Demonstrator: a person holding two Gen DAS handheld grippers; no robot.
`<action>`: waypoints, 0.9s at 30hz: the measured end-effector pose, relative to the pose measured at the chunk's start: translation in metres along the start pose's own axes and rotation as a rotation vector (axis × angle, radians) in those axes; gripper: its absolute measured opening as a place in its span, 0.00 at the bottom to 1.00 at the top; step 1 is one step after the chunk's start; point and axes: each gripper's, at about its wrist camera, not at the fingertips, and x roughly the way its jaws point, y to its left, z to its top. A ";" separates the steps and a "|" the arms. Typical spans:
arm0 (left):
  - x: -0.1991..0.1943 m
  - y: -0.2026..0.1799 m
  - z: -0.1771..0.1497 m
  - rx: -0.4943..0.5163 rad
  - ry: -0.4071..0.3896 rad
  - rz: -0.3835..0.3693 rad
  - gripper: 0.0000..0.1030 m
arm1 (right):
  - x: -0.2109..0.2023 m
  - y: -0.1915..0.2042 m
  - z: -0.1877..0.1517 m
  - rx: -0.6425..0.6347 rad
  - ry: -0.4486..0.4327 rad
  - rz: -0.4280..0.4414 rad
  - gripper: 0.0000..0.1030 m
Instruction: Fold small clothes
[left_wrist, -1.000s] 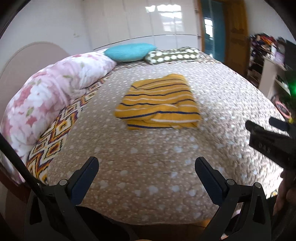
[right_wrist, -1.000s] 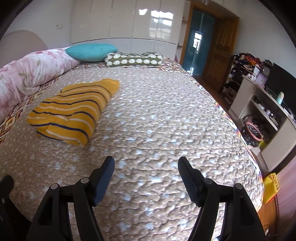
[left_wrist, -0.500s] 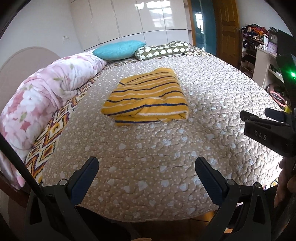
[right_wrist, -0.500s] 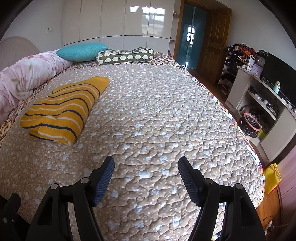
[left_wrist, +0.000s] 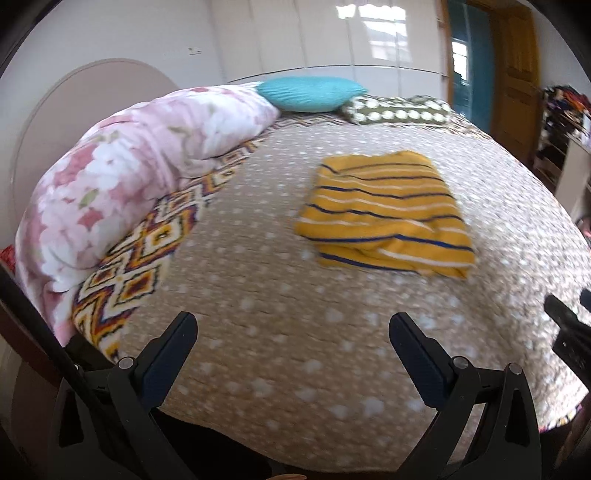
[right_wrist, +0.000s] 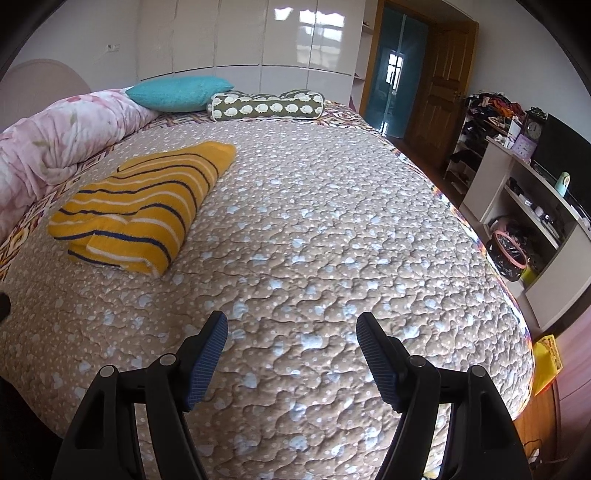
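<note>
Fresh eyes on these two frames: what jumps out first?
The folded yellow striped garment lies alone on the beige quilted bedspread, toward its left side. Behind it, a turquoise pillow and a patterned bolster sit at the far edge, with a pink floral duvet bunched along the left. Both the left gripper and right gripper hang open and empty.

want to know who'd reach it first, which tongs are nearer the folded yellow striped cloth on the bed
Left, narrowly. The left tongs sit open, facing the folded yellow striped cloth, slightly to its left. The right tongs sit open, well off to its right.
</note>
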 end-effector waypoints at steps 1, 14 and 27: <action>0.002 0.006 0.000 -0.011 -0.001 0.010 1.00 | 0.000 0.002 0.001 -0.006 0.002 0.006 0.75; 0.026 0.051 0.002 -0.078 0.005 0.046 1.00 | 0.009 0.071 0.032 -0.137 0.033 0.130 0.75; 0.071 0.086 0.012 -0.088 0.034 0.059 1.00 | 0.015 0.125 0.043 -0.233 0.020 0.163 0.75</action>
